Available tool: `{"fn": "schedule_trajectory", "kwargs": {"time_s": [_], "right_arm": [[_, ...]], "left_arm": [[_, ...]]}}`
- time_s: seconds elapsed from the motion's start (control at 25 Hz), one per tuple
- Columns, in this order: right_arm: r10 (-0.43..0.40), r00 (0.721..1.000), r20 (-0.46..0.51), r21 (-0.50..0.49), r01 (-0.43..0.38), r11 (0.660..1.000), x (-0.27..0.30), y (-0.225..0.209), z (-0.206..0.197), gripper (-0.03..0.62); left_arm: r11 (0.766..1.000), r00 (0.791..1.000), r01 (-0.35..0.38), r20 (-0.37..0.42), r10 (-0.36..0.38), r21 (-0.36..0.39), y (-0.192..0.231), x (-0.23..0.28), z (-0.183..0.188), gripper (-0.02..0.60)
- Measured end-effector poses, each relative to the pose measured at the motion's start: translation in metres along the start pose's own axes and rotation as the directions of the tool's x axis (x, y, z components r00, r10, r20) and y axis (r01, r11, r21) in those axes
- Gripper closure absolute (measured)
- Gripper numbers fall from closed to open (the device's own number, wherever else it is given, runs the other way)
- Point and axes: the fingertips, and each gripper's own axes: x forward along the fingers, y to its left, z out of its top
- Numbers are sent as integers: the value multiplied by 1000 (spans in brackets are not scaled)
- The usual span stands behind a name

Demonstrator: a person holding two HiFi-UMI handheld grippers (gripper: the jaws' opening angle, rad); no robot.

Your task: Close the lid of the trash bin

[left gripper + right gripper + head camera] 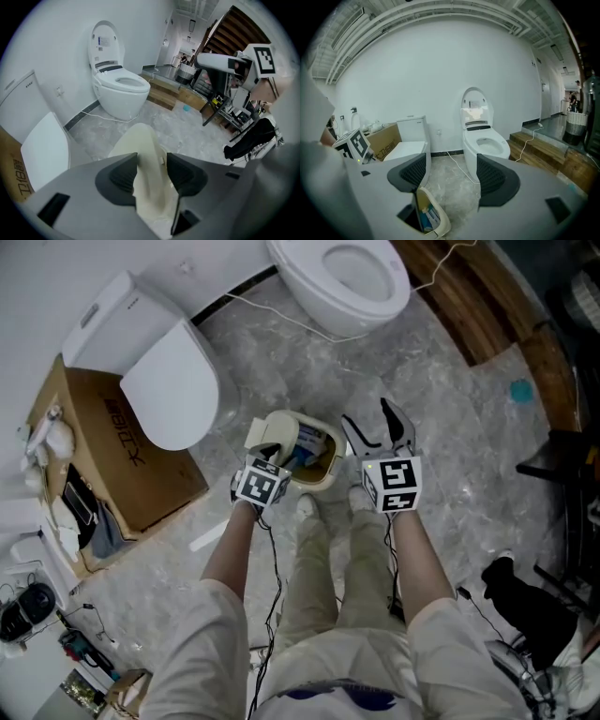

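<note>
**Bin lid upright, left gripper clamped on it**

Trash bin [319, 479]: small, cream, standing on the grey marbled floor [450, 474] just ahead of the person's shoes; open, with blue and white rubbish showing inside.

Lid [145, 154]: raised, standing up along the bin's left side in the head view; not down on the rim.

Left gripper [269, 454]: pointing steeply down at the bin; jaws drawn in on the lid, one pad against each face, the cream panel filling the gap between them in the left gripper view.

Right gripper [373, 423]: just to the right of the bin, apart from it; jaws spread wide, nothing pinched; in the right gripper view only floor lies between the pads, and the bin's open mouth sits low under the left jaw.

Surroundings: white toilet [347, 277] beyond the bin, seat up; a white cable [272, 310] trailing across the floor to it; a cardboard box [131, 460] to the left with a white tank [108, 315] and a loose white toilet seat [173, 390] against it; a wooden step [469, 306] to the upper right.
</note>
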Motion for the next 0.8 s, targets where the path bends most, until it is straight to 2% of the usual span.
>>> {"fn": "schedule_trajectory", "kwargs": {"time_s": [0.24, 0.8], "right_arm": [[-4, 999, -39, 7, 5, 1000, 0, -8, -26, 247], [-6, 994, -109, 40, 10, 999, 18, -22, -83, 250]], "left_arm": [[1000, 1000, 14, 19, -14, 0, -22, 19, -1, 385], [997, 996, 82, -41, -82, 7, -62, 81, -16, 388]]}}
